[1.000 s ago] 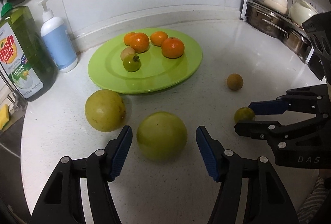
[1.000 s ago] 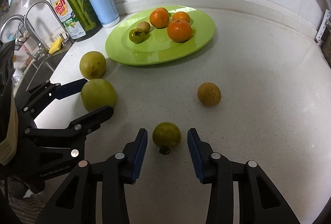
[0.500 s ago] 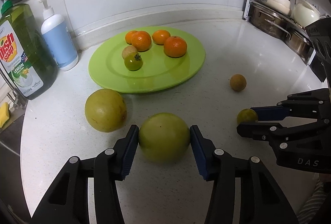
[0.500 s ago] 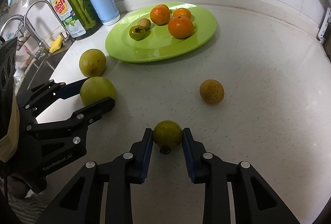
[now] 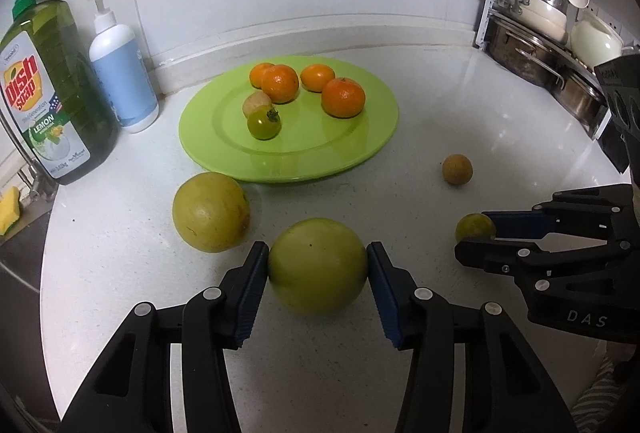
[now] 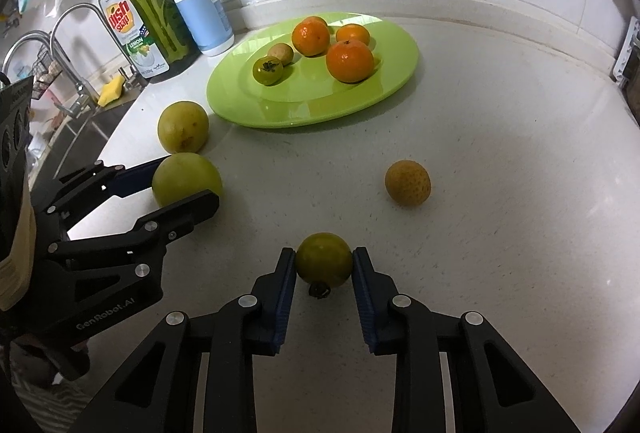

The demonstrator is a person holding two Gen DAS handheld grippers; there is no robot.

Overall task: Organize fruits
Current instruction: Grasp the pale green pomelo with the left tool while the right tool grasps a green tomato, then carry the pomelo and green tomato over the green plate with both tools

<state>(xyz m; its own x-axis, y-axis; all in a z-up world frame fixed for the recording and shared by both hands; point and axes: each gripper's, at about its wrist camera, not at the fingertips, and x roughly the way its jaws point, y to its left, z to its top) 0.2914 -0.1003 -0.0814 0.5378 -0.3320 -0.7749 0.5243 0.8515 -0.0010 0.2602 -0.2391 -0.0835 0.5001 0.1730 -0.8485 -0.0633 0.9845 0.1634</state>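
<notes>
Fruits on the counter: a green tomato, stem toward the camera, pinched by the right gripper; a round green fruit, no clear long axis, clamped by the left gripper.

left wrist: low, facing plate | right wrist: same, shared
</notes>
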